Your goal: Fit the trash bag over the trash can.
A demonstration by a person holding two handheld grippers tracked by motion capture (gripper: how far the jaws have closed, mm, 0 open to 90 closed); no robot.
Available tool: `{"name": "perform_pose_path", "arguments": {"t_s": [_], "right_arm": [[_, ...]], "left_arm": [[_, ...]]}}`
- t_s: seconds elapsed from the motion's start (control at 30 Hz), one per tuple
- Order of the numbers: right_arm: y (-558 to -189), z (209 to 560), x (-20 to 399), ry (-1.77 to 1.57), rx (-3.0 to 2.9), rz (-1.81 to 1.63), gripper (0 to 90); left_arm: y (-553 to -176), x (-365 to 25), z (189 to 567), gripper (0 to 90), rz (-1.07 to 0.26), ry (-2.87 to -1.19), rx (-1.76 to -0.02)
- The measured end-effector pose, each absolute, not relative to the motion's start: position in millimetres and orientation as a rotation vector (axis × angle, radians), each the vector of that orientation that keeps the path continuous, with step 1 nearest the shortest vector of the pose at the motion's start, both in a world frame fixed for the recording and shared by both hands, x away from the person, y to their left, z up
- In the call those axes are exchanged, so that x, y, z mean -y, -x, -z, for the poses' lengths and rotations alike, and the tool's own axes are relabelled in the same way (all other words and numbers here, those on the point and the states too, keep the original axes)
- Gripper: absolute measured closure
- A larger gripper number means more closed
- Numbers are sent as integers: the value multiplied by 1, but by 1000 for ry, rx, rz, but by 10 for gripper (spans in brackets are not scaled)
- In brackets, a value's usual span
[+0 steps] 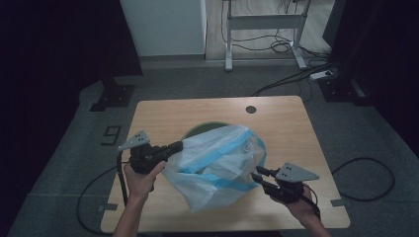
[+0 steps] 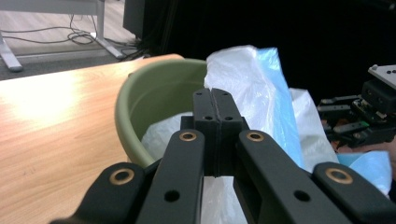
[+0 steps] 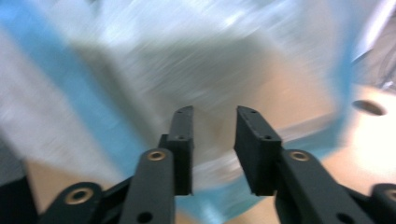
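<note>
The only writing you can read is a large black numeral 9 (image 1: 112,134) marked on the grey floor (image 1: 59,163) to the left of the table (image 1: 291,123). On the wooden table stands a green bowl (image 1: 197,129) with a plastic bag (image 1: 217,163) draped in and over it; the bag is thin, translucent white with light blue bands, and it spills from the bowl toward your side of the table. Your left gripper (image 1: 178,146) meets the bag's left edge just beside the bowl rim; in the left gripper view its jaws are pressed together, and whether a fold of bag lies between them you cannot tell. Your right gripper (image 1: 258,176) sits at the bag's right side with its jaws apart; in the right gripper view the bag (image 3: 140,70) lies just beyond the tips, blurred. The bag hides most of the bowl, and its contents cannot be made out. A round hole (image 1: 251,109) shows near the table's far edge.
</note>
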State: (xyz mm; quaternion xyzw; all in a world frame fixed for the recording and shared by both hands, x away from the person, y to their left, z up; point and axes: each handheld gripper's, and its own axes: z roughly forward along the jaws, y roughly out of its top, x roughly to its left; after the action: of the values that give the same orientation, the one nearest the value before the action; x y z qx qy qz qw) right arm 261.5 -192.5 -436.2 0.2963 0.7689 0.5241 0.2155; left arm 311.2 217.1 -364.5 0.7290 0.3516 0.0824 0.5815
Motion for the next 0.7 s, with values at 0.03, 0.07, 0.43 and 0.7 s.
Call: {"name": "perform_pose_path", "arguments": {"t_s": [0.03, 0.07, 0.43, 0.7], "right_arm": [[-264, 432, 196, -833, -2102, -1456, 626], [-267, 428, 200, -850, -2073, -1460, 603], [-333, 398, 194, -909, -1965, -1505, 530], [-371, 398, 173, -987, -2015, -1440, 890]], "left_arm": [[-312, -218, 364, 897, -196, -1699, -826], [-314, -219, 364, 897, -199, -1697, -830], [-328, -223, 367, 897, -188, -1663, -842], [-343, -235, 369, 897, -177, -1621, -862]]}}
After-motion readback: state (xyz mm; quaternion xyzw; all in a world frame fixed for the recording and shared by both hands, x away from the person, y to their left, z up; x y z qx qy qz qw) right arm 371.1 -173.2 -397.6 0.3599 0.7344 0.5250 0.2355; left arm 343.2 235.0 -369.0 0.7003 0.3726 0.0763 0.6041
